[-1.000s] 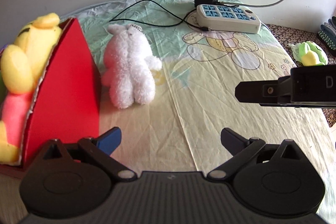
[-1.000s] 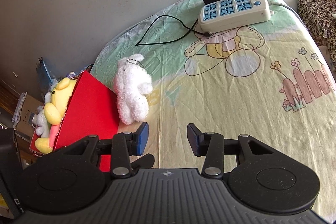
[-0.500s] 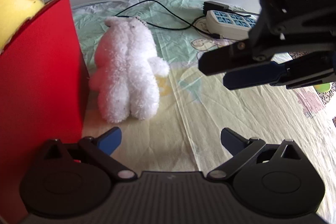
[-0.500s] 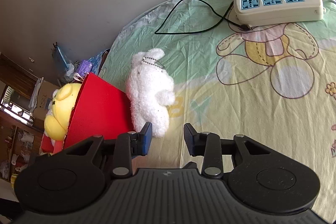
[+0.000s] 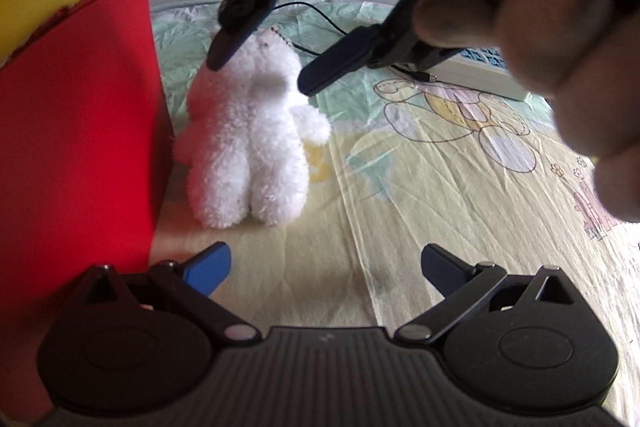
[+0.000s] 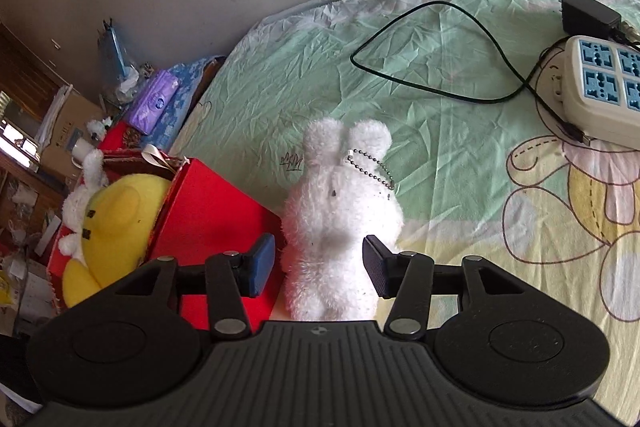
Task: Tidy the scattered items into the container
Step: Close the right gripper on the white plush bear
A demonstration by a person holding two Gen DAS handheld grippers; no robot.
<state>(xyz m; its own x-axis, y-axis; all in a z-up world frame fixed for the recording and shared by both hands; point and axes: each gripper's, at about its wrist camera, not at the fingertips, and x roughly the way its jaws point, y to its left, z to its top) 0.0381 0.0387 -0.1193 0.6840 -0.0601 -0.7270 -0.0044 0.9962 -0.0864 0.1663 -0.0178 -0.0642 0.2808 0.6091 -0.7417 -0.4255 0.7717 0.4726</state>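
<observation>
Sitting at the far left, a yellow plush toy (image 6: pixel 116 223) fills the red box (image 6: pixel 212 211), with a smaller white plush (image 6: pixel 86 187) tucked behind it at the box's outer side. The box stands on the cartoon-print bedsheet (image 6: pixel 460 195), and its red wall rises close to the left gripper (image 5: pixel 324 265), whose jaws are spread wide with nothing between them, hovering low over the bare sheet just short of the toy's feet.

Just beside the box's right wall lies the white plush bunny (image 6: pixel 340 223), flat on the sheet with its ears pointing toward the wall and a small ball chain (image 6: pixel 370 167) looped by its head. It is outside the box, touching or nearly touching the red side. The right gripper (image 6: pixel 318 263) straddles the bunny's lower body: the blue-padded finger on one flank, the black-ribbed one on the other, jaws opening, neither pad visibly pressing into the fur. From the left wrist view the same gripper (image 5: pixel 260 67) comes in from above, its tips at either side of the bunny (image 5: pixel 248 147), and the person's hand (image 5: pixel 560 67) holding it blurs large at the right.

Farther right, a black cable (image 6: pixel 440 59) loops across the green part of the sheet to a cream power strip (image 6: pixel 600 91) with blue sockets, a black adapter (image 6: pixel 588 13) plugged in at its far end.
</observation>
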